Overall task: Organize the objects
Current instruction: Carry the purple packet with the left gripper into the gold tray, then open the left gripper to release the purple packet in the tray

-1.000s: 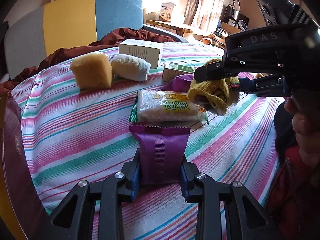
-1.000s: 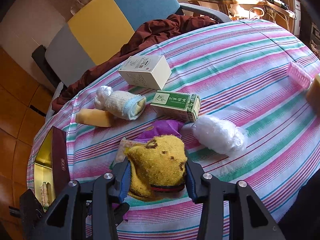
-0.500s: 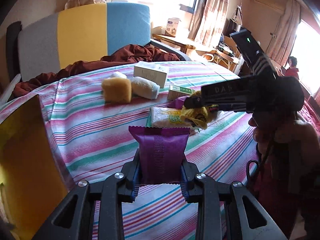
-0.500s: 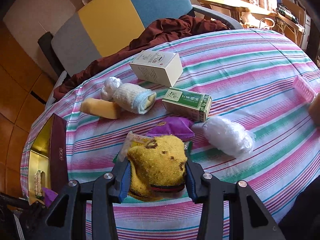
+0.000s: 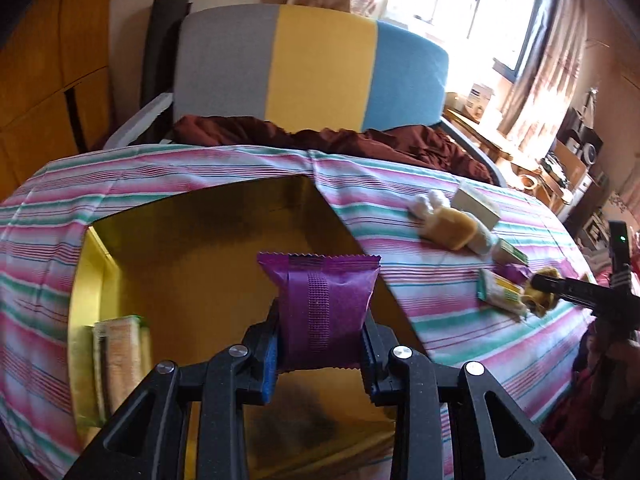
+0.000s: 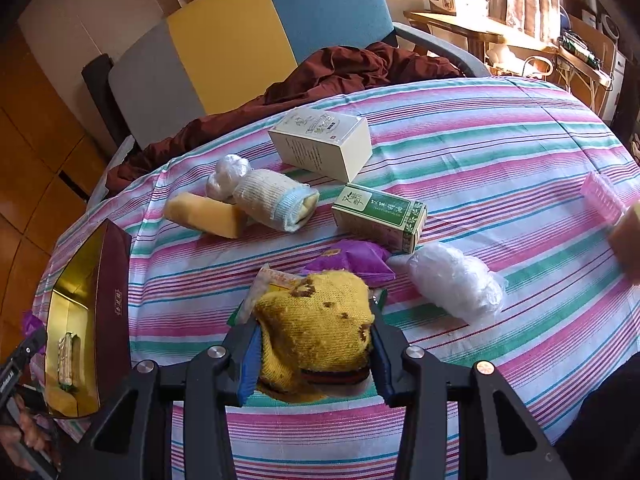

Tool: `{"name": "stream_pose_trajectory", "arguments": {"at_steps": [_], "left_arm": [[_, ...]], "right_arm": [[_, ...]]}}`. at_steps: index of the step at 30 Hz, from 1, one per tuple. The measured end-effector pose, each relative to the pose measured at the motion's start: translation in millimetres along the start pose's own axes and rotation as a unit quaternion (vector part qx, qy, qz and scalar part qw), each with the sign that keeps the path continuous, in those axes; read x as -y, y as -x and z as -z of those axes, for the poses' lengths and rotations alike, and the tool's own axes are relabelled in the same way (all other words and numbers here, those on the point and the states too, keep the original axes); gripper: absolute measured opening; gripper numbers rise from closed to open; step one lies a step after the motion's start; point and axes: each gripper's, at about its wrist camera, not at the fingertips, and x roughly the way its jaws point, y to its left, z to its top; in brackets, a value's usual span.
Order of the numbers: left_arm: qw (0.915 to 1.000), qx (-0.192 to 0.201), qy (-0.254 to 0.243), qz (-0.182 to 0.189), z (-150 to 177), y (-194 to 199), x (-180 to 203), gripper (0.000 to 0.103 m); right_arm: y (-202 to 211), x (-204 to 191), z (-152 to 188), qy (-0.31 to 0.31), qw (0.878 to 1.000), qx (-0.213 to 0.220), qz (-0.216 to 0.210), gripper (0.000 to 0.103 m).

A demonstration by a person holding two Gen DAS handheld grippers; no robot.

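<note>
- Purple snack packet [image 5: 323, 307] sits clamped between the 2 pads of the left hand-held gripper [image 5: 320, 350], held above the open gold-lined box [image 5: 192, 240].
- Striped tabletop [image 6: 500, 160] in pink, green and white carries everything; behind the box stands a chair [image 5: 312, 68] with grey, yellow and blue panels and a dark red cloth [image 6: 360, 68] on its seat. A bright window with curtains lies beyond the chair.
- Left wrist view alone looks into the box: 1 pale wrapped pack [image 5: 118, 356] lies along its left wall. The right wrist view shows the box only edge-on, at the tabletop's left end.
- Right hand-held gripper [image 6: 314, 354] is closed on a yellow knitted item [image 6: 316, 332], well to the right of the box, over a flat snack pack [image 6: 272, 280].
- Right wrist view alone shows clearly the things lying right of the box: a yellow sponge [image 6: 204, 214], a rolled white sock [image 6: 276, 200], a cream carton [image 6: 320, 142], a green carton [image 6: 380, 214], another purple packet [image 6: 352, 258], a crumpled clear bag [image 6: 456, 282] and a pink item [image 6: 604, 198] farthest off.
- Nothing lies between the held packet and the box opening.
</note>
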Motion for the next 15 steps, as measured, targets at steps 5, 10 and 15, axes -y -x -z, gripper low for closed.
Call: {"name": "stream_pose_trajectory", "arguments": {"at_steps": [5,10,15], "left_arm": [[0.997,-0.029,0.062,-0.037,-12,-8,-70,0.033],[0.9917,-0.066,0.085,-0.07,-20,-28,-113,0.033],[0.9855,-0.098,0.1,-0.096,-23,-53,-137,0.034]], "right_arm": [[6,-4,-1,0.011,1.0,0.015,-0.003,0.045],[5,-7,-1,0.017,1.0,0.016,0.002,0.045],[4,-5,-1,0.013,1.0,0.014,0.004,0.045]]}}
